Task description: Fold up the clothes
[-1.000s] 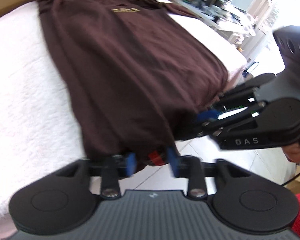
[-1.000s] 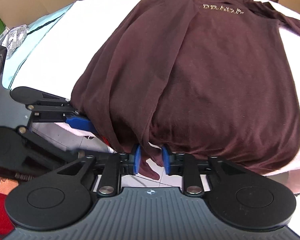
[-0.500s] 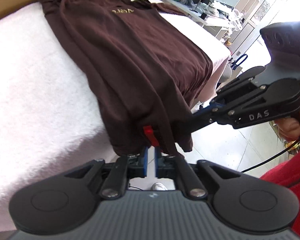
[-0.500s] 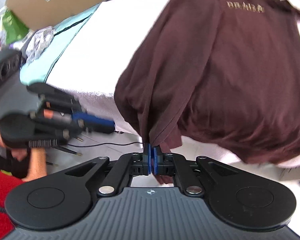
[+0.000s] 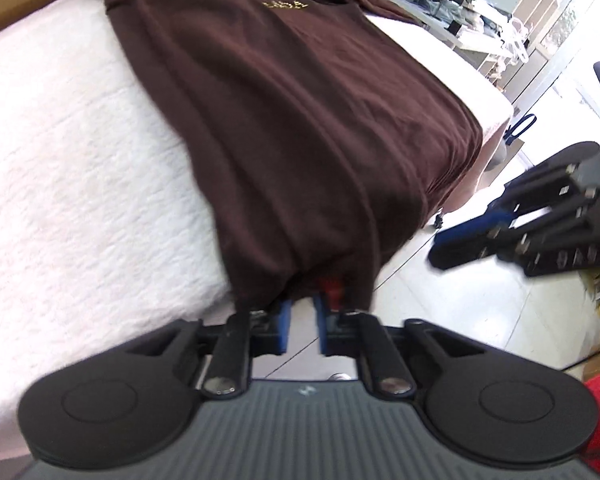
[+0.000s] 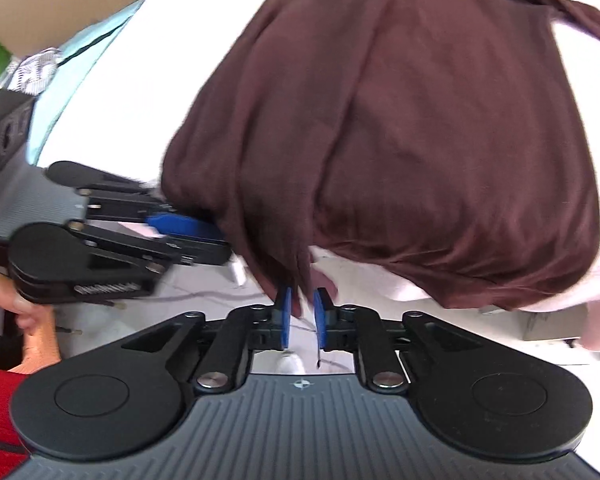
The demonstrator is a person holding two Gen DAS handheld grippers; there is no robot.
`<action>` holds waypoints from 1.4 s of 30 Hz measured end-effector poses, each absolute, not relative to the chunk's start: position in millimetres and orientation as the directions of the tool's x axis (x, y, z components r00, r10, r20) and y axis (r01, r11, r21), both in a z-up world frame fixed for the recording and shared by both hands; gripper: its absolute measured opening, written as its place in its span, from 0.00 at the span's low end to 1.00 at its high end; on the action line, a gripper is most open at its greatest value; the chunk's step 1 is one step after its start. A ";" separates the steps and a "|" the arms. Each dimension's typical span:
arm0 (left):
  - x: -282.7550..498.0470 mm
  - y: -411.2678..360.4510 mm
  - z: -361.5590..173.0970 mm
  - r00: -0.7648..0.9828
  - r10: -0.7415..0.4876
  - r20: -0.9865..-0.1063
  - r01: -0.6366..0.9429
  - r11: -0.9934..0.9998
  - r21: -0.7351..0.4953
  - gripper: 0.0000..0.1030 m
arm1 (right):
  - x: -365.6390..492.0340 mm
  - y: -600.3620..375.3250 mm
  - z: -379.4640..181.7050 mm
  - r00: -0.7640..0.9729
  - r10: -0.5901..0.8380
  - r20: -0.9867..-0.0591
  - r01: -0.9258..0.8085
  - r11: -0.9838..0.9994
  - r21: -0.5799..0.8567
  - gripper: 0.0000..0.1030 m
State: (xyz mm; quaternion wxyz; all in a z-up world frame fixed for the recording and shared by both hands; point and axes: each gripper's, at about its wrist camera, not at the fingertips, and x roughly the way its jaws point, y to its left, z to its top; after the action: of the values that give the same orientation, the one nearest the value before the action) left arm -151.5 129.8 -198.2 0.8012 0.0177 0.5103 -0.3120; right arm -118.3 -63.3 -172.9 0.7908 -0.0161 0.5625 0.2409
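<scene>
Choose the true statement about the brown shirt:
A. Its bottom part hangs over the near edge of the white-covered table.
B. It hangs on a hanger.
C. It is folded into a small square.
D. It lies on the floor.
A: the brown shirt lies spread on the white-covered table, its hem drooping past the near edge.

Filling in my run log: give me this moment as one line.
stage: hem release | left gripper: open at hem | right gripper: open at hem | brown shirt: flat on white cover, hem overhanging edge
</scene>
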 end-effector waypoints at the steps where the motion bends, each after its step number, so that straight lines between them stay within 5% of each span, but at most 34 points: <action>1: -154.8 135.1 -194.8 0.277 -0.483 -0.831 0.525 0.800 -0.290 0.01 | -118.8 -68.7 -168.8 0.262 0.361 -0.895 -0.386 0.889 0.245 0.15; 3: -164.6 147.7 -178.2 0.273 -0.524 -0.807 0.553 0.772 -0.314 0.03 | -119.6 -87.3 -155.0 0.309 0.364 -0.879 -0.334 0.907 0.258 0.22; 5: -172.7 159.6 -159.6 0.293 -0.555 -0.779 0.577 0.752 -0.318 0.16 | -119.5 -109.1 -139.9 0.367 0.357 -0.859 -0.270 0.924 0.269 0.32; 7: -172.6 169.2 -143.2 0.363 -0.540 -0.759 0.570 0.773 -0.278 0.55 | -116.0 -131.7 -126.9 0.439 0.318 -0.840 -0.191 0.947 0.259 0.39; 15: -109.6 173.5 -151.9 0.444 -0.432 -0.785 0.420 0.874 -0.243 0.56 | -61.1 -168.8 -112.5 0.527 0.141 -0.838 -0.052 0.990 0.134 0.39; 21: -102.7 161.1 -154.1 0.417 -0.442 -0.794 0.360 0.883 -0.302 0.65 | -36.4 -175.0 -111.6 0.481 0.293 -0.826 -0.194 0.955 0.226 0.38; 33: -52.3 128.9 -119.3 0.558 -0.270 -0.784 0.201 0.961 -0.188 0.69 | 51.7 -263.3 -107.4 0.516 0.162 -0.841 -0.065 0.987 0.150 0.40; 37: -34.0 87.2 -117.1 0.551 -0.243 -0.798 0.278 0.955 -0.100 0.71 | 78.3 -291.8 -107.0 0.543 0.065 -0.837 -0.037 0.998 0.053 0.40; 40: -22.5 58.8 -121.4 0.530 -0.251 -0.810 0.328 0.941 -0.077 0.77 | 86.5 -285.4 -110.2 0.572 0.040 -0.819 -0.181 0.980 -0.078 0.41; 42: -15.2 46.6 -125.3 0.515 -0.248 -0.821 0.348 0.935 -0.064 0.78 | 88.4 -277.3 -114.9 0.611 0.012 -0.791 -0.274 0.941 -0.197 0.52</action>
State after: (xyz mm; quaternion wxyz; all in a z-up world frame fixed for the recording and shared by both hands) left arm -15.2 46.6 -125.3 0.8685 0.0543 0.4617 -0.1717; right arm 88.4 -277.3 -114.9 0.8848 -0.1509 0.4334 0.0809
